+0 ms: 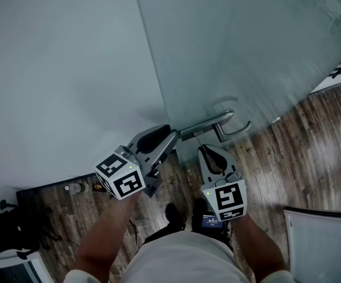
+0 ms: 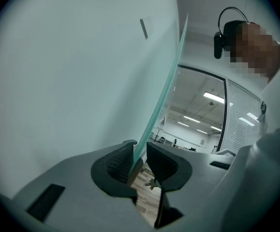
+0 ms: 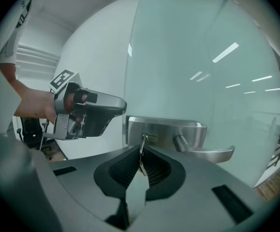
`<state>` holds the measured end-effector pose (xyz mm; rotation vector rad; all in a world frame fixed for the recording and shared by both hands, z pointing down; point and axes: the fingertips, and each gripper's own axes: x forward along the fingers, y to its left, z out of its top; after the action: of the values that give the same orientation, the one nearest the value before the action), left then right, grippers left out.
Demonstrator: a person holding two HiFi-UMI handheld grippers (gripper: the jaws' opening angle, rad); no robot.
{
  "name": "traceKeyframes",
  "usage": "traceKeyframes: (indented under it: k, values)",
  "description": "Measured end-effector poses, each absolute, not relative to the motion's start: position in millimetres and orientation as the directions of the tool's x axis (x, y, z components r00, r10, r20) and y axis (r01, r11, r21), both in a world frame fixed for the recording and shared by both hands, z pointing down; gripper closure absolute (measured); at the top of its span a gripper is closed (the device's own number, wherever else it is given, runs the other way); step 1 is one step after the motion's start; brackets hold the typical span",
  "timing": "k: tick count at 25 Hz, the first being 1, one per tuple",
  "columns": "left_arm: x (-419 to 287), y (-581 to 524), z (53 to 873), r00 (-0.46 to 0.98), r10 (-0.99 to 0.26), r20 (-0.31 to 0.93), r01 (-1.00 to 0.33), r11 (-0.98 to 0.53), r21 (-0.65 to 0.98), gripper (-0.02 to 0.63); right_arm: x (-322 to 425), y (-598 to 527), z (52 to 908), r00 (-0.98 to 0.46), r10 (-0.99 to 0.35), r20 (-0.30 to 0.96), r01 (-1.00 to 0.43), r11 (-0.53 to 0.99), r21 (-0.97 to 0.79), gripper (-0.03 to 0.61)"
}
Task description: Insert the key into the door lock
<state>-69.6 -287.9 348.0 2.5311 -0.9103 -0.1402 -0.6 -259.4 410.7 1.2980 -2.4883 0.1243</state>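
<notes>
Clamping door edge (image 2: 166,86), key (image 3: 140,153) at lock (image 3: 144,138)

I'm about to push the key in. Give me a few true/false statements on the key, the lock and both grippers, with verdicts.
1. The right gripper holds the key between its fingers. True.
2. The key points at the lever handle, well away from the keyhole. False: its tip is right at the keyhole.
3. The left gripper has the edge of the glass door between its fingers. True.
4. In the right gripper view, the lever handle sits left of the keyhole. False: it sits to the keyhole's right, on the same metal plate.
</notes>
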Motion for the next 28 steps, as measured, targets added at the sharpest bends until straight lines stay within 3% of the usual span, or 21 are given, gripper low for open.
traceKeyframes:
  k: [15, 28]
  values:
    - [-69.9, -287.7, 348.9, 0.77, -0.637, 0.027, -0.583, -0.686, 0.435, 0.523, -1.4, -259.9, 406.6, -0.483, -0.769, 0.42, -0.814, 0.57, 0.107, 0.551]
    - [-71.3, -288.1, 347.5, 0.76, -0.649, 0.016, -0.576, -0.662, 0.48, 0.523, -4.7, -264.1, 408.8, -0.475, -0.774, 0.42, -0.82, 0.562, 0.109, 0.551]
